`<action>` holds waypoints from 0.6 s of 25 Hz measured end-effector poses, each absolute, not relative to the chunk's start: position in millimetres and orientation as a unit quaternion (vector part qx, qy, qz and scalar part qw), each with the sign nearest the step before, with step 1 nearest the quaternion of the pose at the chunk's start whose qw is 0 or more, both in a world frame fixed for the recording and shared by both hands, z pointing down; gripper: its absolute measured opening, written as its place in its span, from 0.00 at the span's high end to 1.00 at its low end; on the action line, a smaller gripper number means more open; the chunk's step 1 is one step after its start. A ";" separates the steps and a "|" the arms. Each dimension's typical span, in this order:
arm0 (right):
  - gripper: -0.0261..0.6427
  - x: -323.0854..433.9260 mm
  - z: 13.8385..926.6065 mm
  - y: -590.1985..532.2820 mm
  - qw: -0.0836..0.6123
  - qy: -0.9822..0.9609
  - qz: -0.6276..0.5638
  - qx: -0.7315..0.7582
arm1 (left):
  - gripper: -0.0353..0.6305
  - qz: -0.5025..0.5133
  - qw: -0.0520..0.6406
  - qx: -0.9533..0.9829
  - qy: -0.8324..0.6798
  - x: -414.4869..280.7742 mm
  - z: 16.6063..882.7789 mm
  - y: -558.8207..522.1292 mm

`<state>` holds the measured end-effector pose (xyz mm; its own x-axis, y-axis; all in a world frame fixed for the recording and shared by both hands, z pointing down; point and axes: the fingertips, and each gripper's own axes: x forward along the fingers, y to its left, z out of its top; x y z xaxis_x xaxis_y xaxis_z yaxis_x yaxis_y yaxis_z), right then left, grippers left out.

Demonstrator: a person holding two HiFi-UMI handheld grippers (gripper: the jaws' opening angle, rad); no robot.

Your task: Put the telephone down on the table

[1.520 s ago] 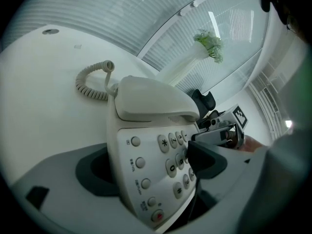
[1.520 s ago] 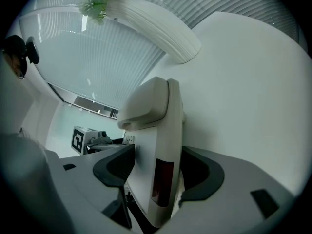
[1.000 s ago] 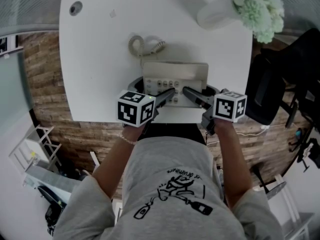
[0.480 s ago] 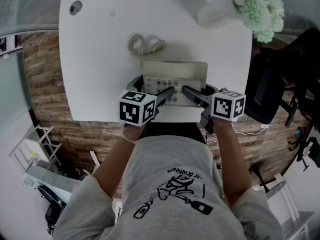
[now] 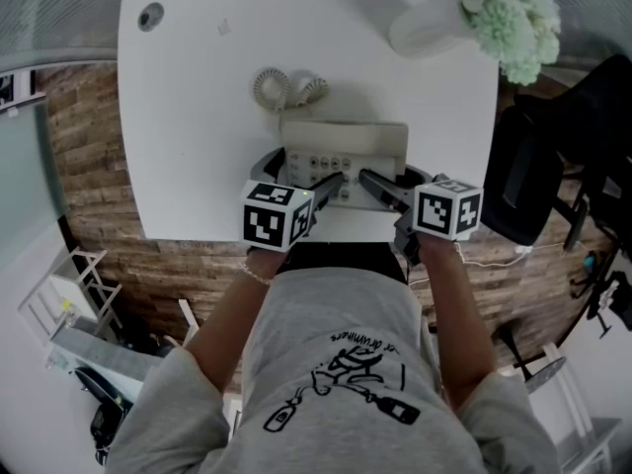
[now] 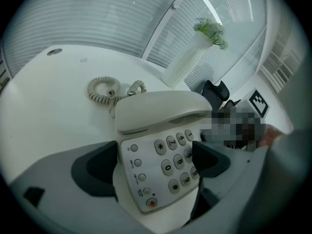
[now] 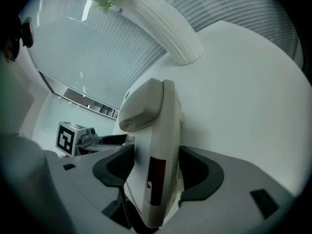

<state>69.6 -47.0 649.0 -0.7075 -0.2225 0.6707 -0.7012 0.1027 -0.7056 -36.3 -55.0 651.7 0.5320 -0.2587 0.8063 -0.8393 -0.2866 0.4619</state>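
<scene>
With left claw [image 6: 156,162] and right claw [image 7: 156,172] each pinching telephone [image 5: 344,156] at 6 o'clock edge of surface [image 5: 197,97], lower level and inboard to avoid tipping off that edge on uneven release or drag from coiled cord [image 5: 286,89].

The telephone [image 5: 344,146] is at the table's [image 5: 197,117] near edge, gripped by the left tool [image 5: 334,182] on its left and the right tool [image 5: 367,178] on its right. The cord [image 5: 286,89] lies behind it, and the vase [image 5: 434,23] lies at the far right.

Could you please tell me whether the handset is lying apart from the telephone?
No, the left gripper view shows the handset resting in place across the top of the telephone.
</scene>
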 end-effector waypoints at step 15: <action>0.51 82.3 643.8 -46.4 0.205 -0.711 0.575 0.347 | 0.23 0.300 0.469 0.743 -0.371 -43.6 641.1 -55.2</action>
<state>82.3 -46.4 643.8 -0.6745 -0.2578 0.6918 -0.7304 0.0966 -0.6762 -43.6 -55.2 641.1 0.5453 -0.2701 0.7935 -0.8325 -0.2847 0.4752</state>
